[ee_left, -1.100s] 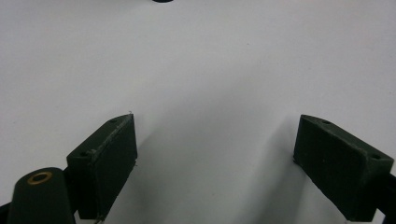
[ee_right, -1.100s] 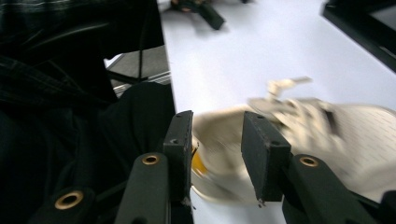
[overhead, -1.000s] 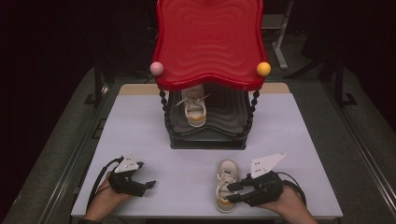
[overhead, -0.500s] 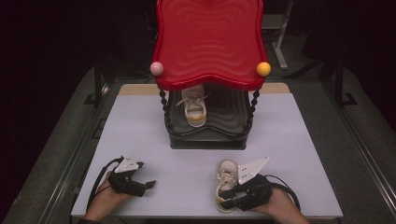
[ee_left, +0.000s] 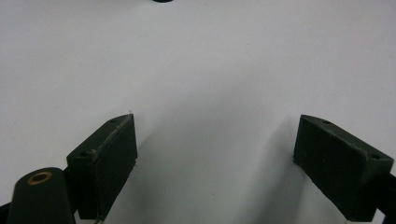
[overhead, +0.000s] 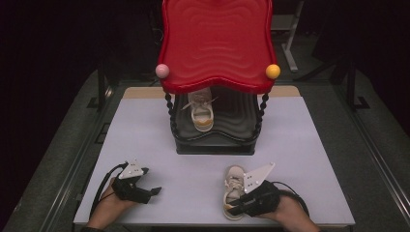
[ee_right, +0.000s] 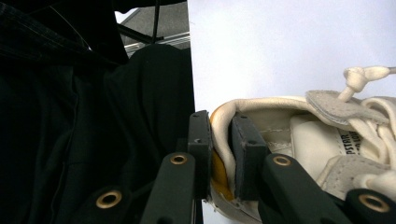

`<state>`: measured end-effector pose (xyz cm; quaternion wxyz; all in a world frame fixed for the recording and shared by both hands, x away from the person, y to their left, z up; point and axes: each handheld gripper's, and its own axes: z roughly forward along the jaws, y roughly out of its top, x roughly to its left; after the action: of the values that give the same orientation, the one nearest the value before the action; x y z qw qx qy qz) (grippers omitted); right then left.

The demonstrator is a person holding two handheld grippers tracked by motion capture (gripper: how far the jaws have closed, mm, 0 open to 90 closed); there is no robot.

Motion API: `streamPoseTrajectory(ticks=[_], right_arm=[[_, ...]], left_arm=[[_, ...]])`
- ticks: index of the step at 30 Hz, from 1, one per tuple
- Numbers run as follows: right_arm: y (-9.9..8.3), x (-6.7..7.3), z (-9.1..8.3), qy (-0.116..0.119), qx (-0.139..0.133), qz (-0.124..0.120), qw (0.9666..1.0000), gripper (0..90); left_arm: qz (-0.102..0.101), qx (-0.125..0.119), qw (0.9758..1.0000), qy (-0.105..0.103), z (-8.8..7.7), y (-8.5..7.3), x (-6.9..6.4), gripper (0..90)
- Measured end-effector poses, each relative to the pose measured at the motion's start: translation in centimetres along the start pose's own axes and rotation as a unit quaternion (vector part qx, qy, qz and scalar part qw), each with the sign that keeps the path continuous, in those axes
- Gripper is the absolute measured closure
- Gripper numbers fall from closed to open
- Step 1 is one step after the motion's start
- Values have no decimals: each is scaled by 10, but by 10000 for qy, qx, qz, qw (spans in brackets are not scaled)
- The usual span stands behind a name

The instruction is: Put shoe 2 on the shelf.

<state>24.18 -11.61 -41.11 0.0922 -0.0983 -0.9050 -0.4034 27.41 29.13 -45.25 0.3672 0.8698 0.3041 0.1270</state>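
A cream lace-up shoe [overhead: 233, 186] lies on the white table [overhead: 145, 135] near its front edge, toe pointing away. My right gripper [overhead: 231, 209] is at its heel. In the right gripper view the jaws [ee_right: 222, 140] have just been closing, and they pinch the heel wall of the shoe [ee_right: 317, 140], one pad inside and one outside. A matching shoe [overhead: 201, 113] stands on the black lower shelf [overhead: 237, 121] of a stand with a red top [overhead: 215, 43]. My left gripper [overhead: 155, 191] rests at the front left, open [ee_left: 215, 154] over bare table.
The stand sits at the table's middle back, with twisted black posts, a pink ball [overhead: 162, 70] and an orange ball [overhead: 272, 71] at its front corners. Dark clothing and floor lie beyond the table's front edge in the right gripper view.
My right gripper has shifted left and toward the shoe's heel, and its jaws have drawn in around the heel wall. The left gripper has stayed put.
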Motion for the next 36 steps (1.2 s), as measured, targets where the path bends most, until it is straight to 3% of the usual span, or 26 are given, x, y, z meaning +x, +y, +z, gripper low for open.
streamPoseTrajectory(ticks=[16,24,30,36], right_arm=[[27,9,-25,-135,-285,-323,9990,793],[52,12,-38,-189,-294,-515,9981,792],[73,5,-52,-369,-309,-699,9964,792],[92,-14,-65,-607,-324,-778,9946,791]], left_arm=[[1,9,10000,-3,0,0,0,126],[2,10,10000,-2,0,0,0,126],[4,8,10000,-1,0,0,0,126],[-6,0,10000,-2,0,0,0,126]])
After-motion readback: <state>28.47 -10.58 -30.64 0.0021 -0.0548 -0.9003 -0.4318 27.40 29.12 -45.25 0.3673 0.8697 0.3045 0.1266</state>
